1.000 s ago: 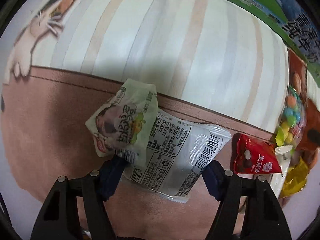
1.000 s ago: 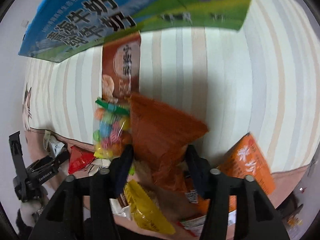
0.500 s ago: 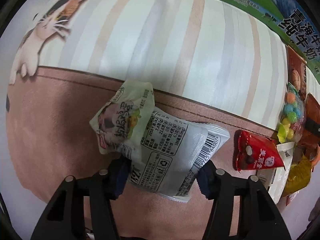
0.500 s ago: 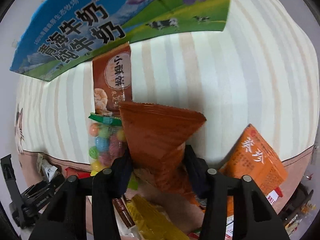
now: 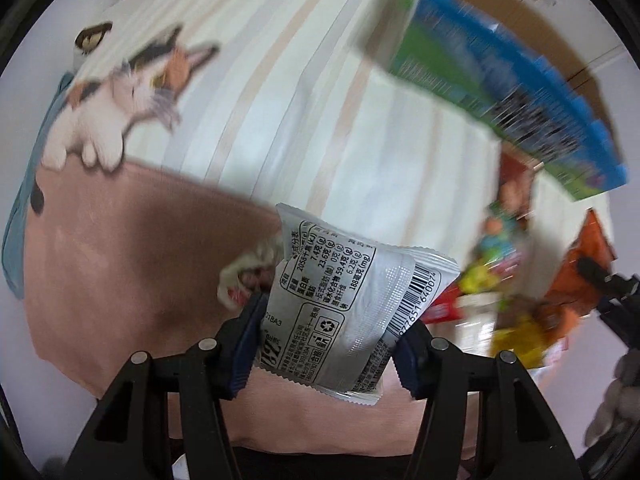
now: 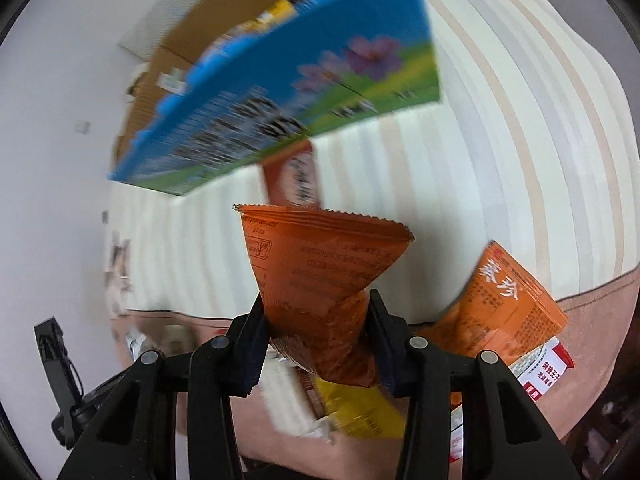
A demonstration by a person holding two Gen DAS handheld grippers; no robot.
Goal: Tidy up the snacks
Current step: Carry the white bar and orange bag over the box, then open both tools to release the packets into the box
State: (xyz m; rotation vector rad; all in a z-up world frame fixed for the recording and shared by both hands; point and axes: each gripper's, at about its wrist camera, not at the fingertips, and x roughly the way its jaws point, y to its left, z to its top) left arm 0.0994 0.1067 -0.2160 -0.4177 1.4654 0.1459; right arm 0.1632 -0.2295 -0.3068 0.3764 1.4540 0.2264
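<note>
My left gripper [image 5: 328,332] is shut on a silver snack packet [image 5: 352,292] with a printed label and barcode, held clear above the brown cloth. A small pale packet [image 5: 248,272] shows blurred behind its left edge. My right gripper [image 6: 320,328] grips an orange packet [image 6: 320,256] by its pinched middle, jaws still closing tight, the pads pressing it. That packet fans out upward above the snack pile. In the left wrist view the orange packet [image 5: 576,264] shows at the far right.
A blue-and-green milk carton box [image 6: 288,92] stands open at the back on the striped cat-print cloth [image 5: 132,88]. The pile holds a candy bag [image 5: 488,252], a red packet [image 5: 440,312], a yellow packet [image 6: 360,408] and an orange box [image 6: 508,300].
Both grippers closed on their packets and rose. The silver packet and the orange packet came up off the cloth, and the views tilted toward the milk box.
</note>
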